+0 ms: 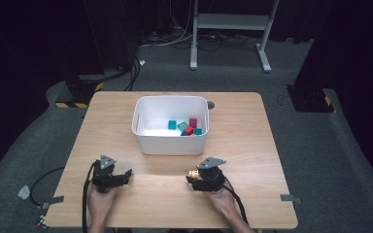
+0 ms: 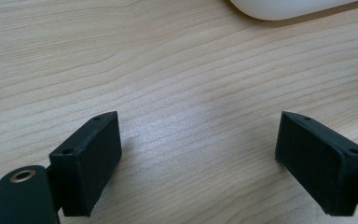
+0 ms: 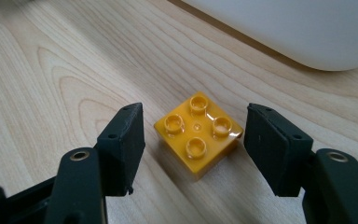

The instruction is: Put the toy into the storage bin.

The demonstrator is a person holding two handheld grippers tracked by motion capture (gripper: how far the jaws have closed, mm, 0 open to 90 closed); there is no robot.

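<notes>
Left black two-jaw gripper (image 1: pixel 126 173): matte plastic, grey three-cornered plate on top, black cable trailing from the rear. Jaw pads are rectangular blocks with small screw holes at the corners; brass-ringed pivot hole on the arm. Right black two-jaw gripper (image 1: pixel 190 177): same build, brass-ringed pivots on both arms. Forearms bare, no sleeves.

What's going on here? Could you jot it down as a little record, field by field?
Setting: wooden table, person holding a gripper in each hand
Right gripper: open, jaws either side of a yellow brick, not touching it
Yellow brick: studs up, on the table near the tub
Left gripper: open, nothing between its jaws
White tub: holds several teal, red and pink blocks
Likely next: right gripper closes on the brick
</notes>
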